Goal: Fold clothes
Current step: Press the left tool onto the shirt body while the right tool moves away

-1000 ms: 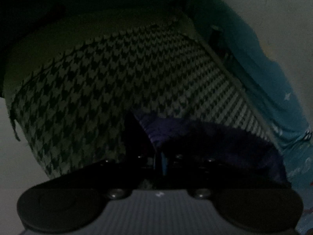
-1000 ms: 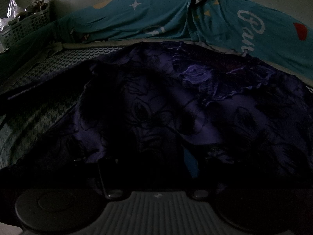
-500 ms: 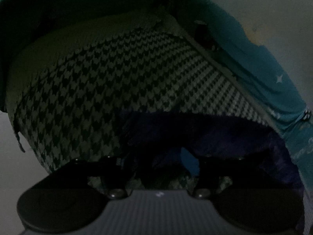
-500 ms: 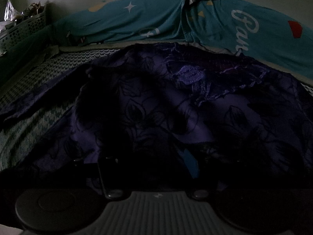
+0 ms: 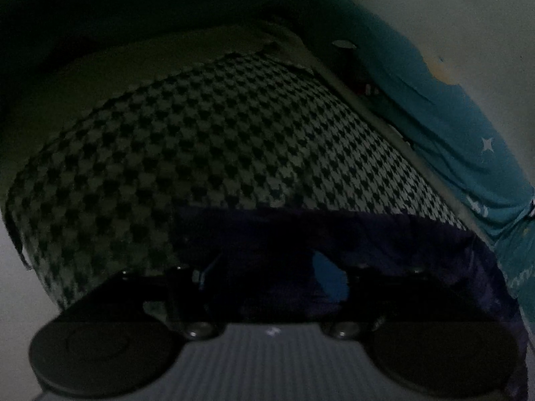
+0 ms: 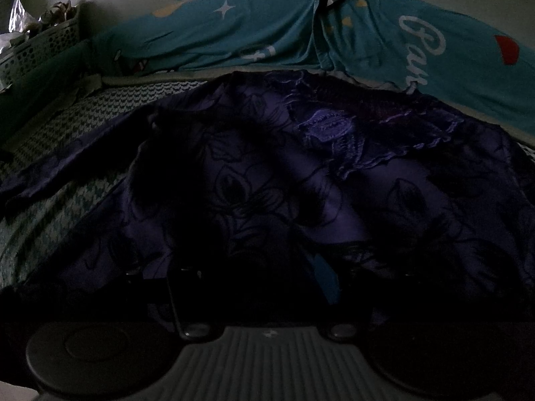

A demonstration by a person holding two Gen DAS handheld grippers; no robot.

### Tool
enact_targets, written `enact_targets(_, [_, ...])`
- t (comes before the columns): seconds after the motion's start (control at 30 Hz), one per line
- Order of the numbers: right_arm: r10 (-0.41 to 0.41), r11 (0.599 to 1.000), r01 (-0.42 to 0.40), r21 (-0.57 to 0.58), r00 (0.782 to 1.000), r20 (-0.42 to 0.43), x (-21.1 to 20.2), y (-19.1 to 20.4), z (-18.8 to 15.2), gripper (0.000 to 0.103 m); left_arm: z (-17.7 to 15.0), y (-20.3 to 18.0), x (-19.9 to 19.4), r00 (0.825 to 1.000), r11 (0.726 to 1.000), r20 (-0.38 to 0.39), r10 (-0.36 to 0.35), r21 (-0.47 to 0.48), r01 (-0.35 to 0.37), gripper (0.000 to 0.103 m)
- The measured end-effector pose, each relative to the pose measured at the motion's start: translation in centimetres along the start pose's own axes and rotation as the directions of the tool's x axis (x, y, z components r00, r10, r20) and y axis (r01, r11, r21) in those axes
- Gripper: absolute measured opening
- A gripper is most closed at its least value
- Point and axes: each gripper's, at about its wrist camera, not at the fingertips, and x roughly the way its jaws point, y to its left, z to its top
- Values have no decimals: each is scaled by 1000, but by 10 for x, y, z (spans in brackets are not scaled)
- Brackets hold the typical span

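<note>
A dark purple garment with a leaf print and a lace patch (image 6: 301, 167) lies spread on a houndstooth cloth (image 5: 217, 140). In the left wrist view its straight edge (image 5: 384, 234) crosses just ahead of my left gripper (image 5: 264, 274). That gripper's jaws are opening; the purple fabric lies under and between the fingers, and the pads do not press on it. My right gripper (image 6: 254, 277) hovers low over the garment's near part with its fingers well apart and nothing pinched. The frames are very dark.
Teal bedding with stars and white lettering (image 6: 250, 40) is piled along the wall behind the garment and shows as teal bedding (image 5: 451, 140) at the right of the left wrist view. A perforated basket (image 6: 36, 50) stands at the far left. The houndstooth cloth's edge drops off at the left.
My left gripper was shut on a raised corner of the purple garment; its jaws have parted and the fabric now lies flat. The right gripper has not moved.
</note>
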Motion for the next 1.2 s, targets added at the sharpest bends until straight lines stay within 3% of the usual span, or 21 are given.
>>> enact_targets(0.17, [5,1000,-5,2,1000,-2,1,1,0,59,-3,-21,8,1000,998,12,-11,66,10,71])
enact_targets(0.47, [14,1000,-14,3,1000,0,1,2,1,59,-13,-68,26,998,984,-4,-67,166,67,72])
enact_targets(0.63, [37,999,-37,-10,999,8,0,6,1,59,-21,-92,32,995,973,-10,-98,207,98,77])
enact_targets(0.8, [75,997,-74,-7,995,66,-9,10,5,59,-29,-113,37,993,958,-19,-113,262,114,80])
enact_targets(0.97, [236,971,-228,-77,964,125,-32,34,3,59,-33,-120,40,990,952,-35,-136,273,140,80])
enact_targets(1.2, [448,877,-421,-231,890,82,-56,95,-20,59,-32,-122,38,985,943,-44,-169,283,174,83])
